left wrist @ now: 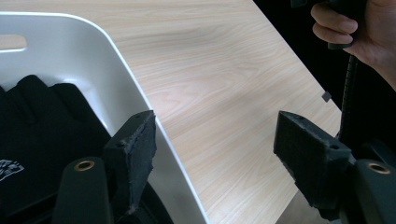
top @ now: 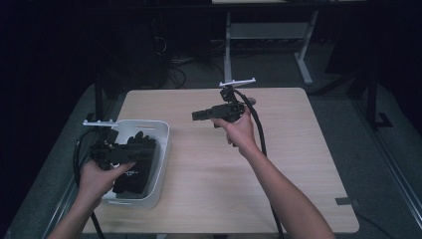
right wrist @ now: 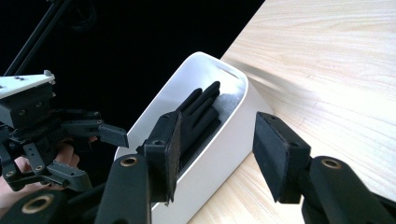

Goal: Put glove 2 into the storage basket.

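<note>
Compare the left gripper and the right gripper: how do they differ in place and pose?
The left gripper sits low over the white bin that holds black gloves; the right gripper is held above the bare wooden table. The left gripper points toward the table's middle, the right gripper toward the bin. Both have open jaws holding nothing.

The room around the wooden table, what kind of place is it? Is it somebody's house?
Probably not a house: it looks like a lab or workshop. A plain wooden table stands on grey carpet, black curtains hang around it, and cables lie by a metal desk frame behind. A white bin holds black gloves.
</note>
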Tool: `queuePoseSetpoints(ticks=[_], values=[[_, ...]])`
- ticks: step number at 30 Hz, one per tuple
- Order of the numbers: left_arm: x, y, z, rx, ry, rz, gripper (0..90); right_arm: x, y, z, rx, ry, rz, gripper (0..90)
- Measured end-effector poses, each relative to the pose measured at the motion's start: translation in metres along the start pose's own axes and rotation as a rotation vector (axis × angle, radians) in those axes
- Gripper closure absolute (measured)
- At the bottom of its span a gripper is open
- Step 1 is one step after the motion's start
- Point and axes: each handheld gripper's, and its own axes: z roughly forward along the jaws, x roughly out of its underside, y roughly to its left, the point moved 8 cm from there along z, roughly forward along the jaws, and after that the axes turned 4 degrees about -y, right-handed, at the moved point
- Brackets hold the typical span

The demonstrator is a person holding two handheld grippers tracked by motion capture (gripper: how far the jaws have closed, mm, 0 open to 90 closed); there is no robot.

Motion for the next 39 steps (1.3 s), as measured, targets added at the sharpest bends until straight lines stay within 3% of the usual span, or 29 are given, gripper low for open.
queuePoseSetpoints(ticks=[23,39], values=[[-0.009,-0.018,0.017,0.023,-0.010,0.027,24.4,0.003,-0.012,-0.030,0.005,-0.030,0.024,43.5],[-0.015,-0.034,0.036,0.043,-0.004,0.047,22.0,0.004,-0.020,-0.054,0.025,-0.040,0.014,40.4]])
